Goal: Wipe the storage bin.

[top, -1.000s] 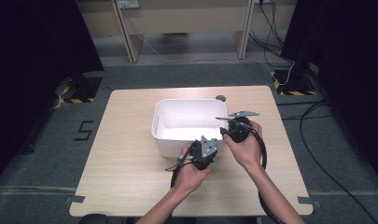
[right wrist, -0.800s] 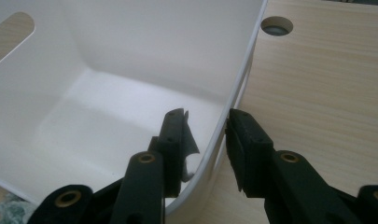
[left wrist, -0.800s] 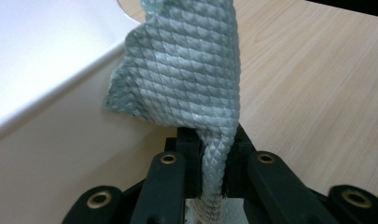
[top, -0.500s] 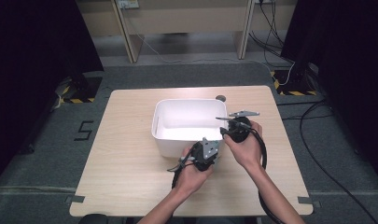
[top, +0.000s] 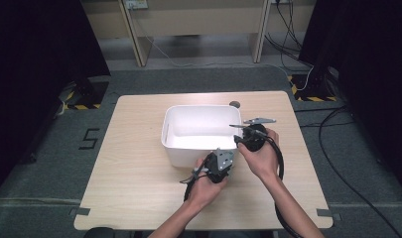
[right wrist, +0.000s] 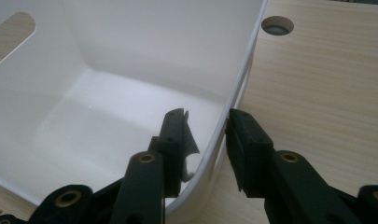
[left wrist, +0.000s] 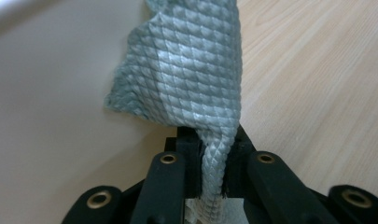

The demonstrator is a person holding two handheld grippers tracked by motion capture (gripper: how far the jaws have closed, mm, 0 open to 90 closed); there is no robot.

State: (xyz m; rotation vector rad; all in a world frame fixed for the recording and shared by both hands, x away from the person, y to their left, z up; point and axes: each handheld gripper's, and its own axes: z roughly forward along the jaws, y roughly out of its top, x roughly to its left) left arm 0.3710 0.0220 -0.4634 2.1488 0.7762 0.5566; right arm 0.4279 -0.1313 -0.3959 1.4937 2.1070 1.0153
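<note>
Grey cloth (left wrist: 196,79) pinched in left tongs (left wrist: 213,161), right tongs (right wrist: 206,140) parted astride white tub (right wrist: 130,60) wall

One legible mark: the numeral "5" (top: 89,139) in black, on the grey floor (top: 49,163) just left of the table, seen in the high view. Its strokes are blocky and angular, and it reads upright from the person's side. No legible text, labels or brand marks on anything in either gripper view.
</note>
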